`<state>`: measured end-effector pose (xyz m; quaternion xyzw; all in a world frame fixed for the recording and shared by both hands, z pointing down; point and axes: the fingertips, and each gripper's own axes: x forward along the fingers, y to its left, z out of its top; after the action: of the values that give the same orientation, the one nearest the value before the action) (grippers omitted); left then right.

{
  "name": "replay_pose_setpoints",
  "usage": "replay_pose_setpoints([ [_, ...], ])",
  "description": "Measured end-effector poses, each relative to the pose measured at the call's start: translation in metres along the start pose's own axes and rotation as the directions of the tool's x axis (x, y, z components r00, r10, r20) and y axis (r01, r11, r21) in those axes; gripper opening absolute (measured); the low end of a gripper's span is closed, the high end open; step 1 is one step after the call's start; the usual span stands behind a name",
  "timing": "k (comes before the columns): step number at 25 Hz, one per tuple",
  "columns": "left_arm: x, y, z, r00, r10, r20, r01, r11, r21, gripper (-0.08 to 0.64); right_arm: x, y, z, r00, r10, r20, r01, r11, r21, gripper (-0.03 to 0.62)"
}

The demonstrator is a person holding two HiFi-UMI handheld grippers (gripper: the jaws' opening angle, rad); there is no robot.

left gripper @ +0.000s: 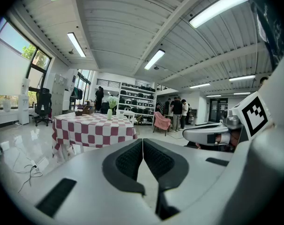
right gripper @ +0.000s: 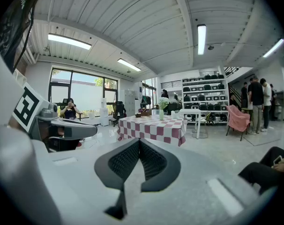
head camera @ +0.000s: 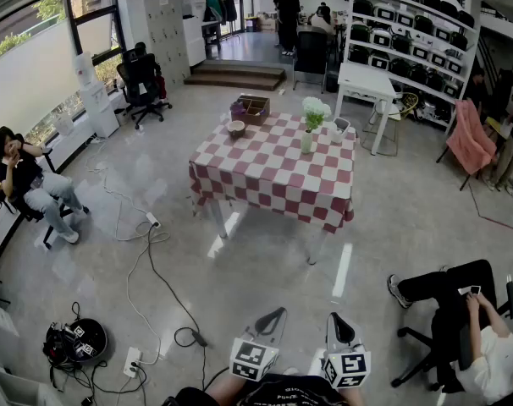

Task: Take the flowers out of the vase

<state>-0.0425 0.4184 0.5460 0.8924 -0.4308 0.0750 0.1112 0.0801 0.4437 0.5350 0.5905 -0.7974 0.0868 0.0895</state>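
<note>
A pale green vase (head camera: 307,142) stands upright near the far right of a table with a red-and-white checked cloth (head camera: 269,180). White flowers (head camera: 316,109) stick out of its top. The same vase (left gripper: 109,114) (right gripper: 161,114) shows small and distant in both gripper views. My left gripper (head camera: 276,314) and right gripper (head camera: 336,320) are held low at the bottom of the head view, far from the table. Both have their jaws shut with nothing between them, as the left gripper view (left gripper: 142,141) and right gripper view (right gripper: 138,141) show.
A wooden box (head camera: 253,108) and a small bowl (head camera: 236,128) sit at the table's far left corner. Cables (head camera: 159,299) and a power strip (head camera: 131,361) lie on the floor. People sit on chairs at left (head camera: 32,184) and lower right (head camera: 468,320). Shelves (head camera: 409,41) line the back wall.
</note>
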Motion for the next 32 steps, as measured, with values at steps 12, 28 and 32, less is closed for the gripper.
replay_pose_setpoints([
  [12, -0.004, 0.010, 0.004, 1.000, 0.009, 0.018, -0.009, 1.000, 0.020, 0.014, 0.009, 0.006, 0.001, 1.000, -0.005, 0.006, 0.005, 1.000, -0.015, 0.005],
  [28, -0.006, 0.058, 0.020, 0.998, -0.035, 0.049, 0.031, 0.996, 0.079, 0.014, 0.042, 0.032, 0.025, 0.995, -0.045, 0.090, 0.044, 0.999, 0.011, 0.006],
  [32, -0.005, 0.061, 0.022, 0.998, -0.040, 0.056, 0.035, 0.996, 0.081, 0.014, 0.045, 0.038, 0.021, 0.997, -0.034, 0.064, 0.035, 0.999, -0.010, 0.006],
])
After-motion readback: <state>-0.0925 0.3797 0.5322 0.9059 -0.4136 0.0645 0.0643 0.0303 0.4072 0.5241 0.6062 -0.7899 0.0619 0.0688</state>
